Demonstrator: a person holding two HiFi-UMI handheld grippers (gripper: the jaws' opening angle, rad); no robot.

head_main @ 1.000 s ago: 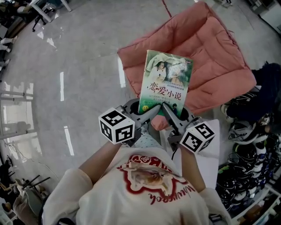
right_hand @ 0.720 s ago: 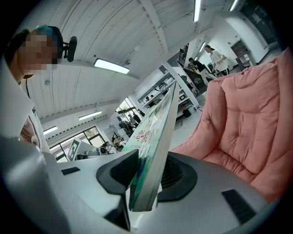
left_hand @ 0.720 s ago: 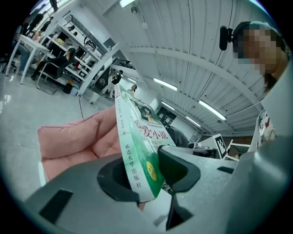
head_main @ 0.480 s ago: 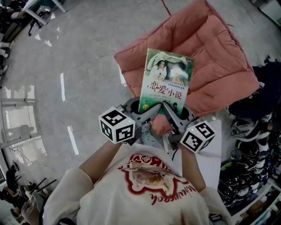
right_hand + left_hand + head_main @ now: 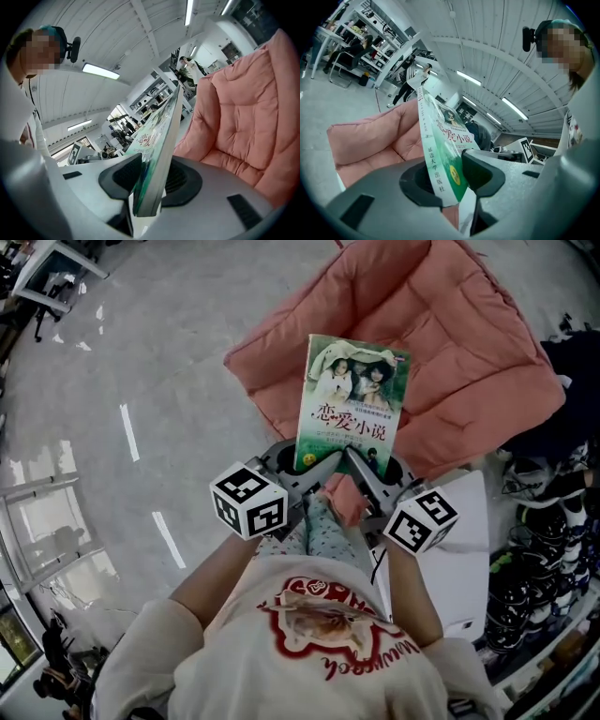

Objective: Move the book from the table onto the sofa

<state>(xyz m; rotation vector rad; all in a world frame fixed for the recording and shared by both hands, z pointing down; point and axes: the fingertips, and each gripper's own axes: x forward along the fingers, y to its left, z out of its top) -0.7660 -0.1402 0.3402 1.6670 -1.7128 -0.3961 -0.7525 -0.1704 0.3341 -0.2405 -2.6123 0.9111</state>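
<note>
Lowered toward the pink quilted sofa (image 5: 450,343), the green paperback book (image 5: 354,395) stays steady: my left gripper (image 5: 323,465) and right gripper (image 5: 358,463) clamp its edge.

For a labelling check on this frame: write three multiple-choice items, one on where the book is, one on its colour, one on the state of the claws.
1. Where is the book?
A) flat on the floor
B) held in the air, the pink sofa beyond it
C) on a shelf

2. Main colour of its cover?
A) green
B) blue
C) black

3. The left claw and right claw are:
A) both open and empty
B) one shut, one empty
C) both shut on the book

Answers:
1 B: both gripper views show it clear of any surface, with pink padding behind.
2 A: the cover and spine are green.
3 C: each claw's pads press on the book's lower edge.
</note>
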